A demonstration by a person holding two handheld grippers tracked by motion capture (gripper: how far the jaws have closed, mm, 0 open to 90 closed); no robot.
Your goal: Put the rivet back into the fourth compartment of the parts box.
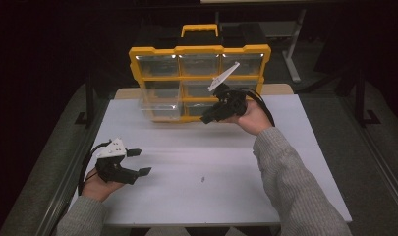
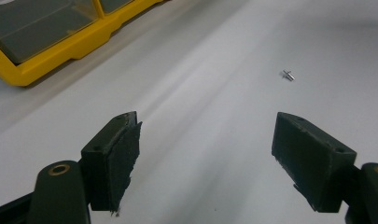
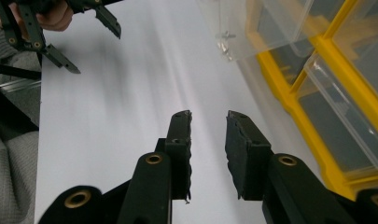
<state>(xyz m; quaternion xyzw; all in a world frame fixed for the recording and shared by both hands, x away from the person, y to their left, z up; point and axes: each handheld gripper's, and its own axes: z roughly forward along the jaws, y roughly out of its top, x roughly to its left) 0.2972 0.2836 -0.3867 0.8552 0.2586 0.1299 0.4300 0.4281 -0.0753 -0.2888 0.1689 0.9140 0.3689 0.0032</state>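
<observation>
Yellow plastic frames the organizer [image 1: 200, 78] standing at the top centre of the high view, its clear drawers stacked in rows on the white table [image 1: 245, 187]. One clear drawer [image 1: 159, 104] at its lower left is pulled out, and in the right gripper view a few small metal parts lie inside it, near the top centre. A lone small screw [image 1: 203, 179] rests on the bare table in the lower middle of the high view, well apart from the organizer; it shows at the upper right of the left gripper view too. The left gripper [image 1: 139, 162] hovers low at the lower left, jaws wide apart with nothing between them. The right gripper [image 1: 206, 119] hangs just before the organizer's front, jaws a little apart and empty. Judging from this, the drawer is already out, while the stray screw lies untouched: picking it up and dropping it into the drawer seems still to come.
</observation>
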